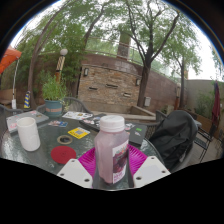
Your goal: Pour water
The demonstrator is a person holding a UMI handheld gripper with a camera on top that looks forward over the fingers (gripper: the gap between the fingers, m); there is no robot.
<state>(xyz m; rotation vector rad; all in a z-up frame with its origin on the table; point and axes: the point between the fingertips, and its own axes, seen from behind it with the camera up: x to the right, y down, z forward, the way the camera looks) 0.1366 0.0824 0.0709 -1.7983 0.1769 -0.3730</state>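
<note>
- The bottle point(111, 150) stands upright between the gripper point(112, 166) fingers, its long axis vertical, its white cap point(111, 124) pointing straight up.
- It is clear plastic with a pinkish tint and a label on its front; whether it holds water cannot be told.
- The magenta pads point(88, 160) lie against the bottle on both sides with no gap visible, so the jaws are clenched on it at its lower half.
- The bottle's base is hidden behind the fingers, so whether it rests on the table point(60, 140) or is lifted cannot be told.
- A white cup point(28, 133) stands upright on the table, off to the left and a little beyond the fingers, well apart from the bottle.
- A red disc point(63, 154) lies flat on the table between cup and bottle, near the left finger.
- A yellow card point(78, 132) lies farther back, beyond the disc.
- A potted plant point(53, 98) stands at the far side of the table.
- A black bag point(172, 135) sits to the right of the bottle.
- Behind all this are a brick wall point(110, 85) and trees point(150, 30).
</note>
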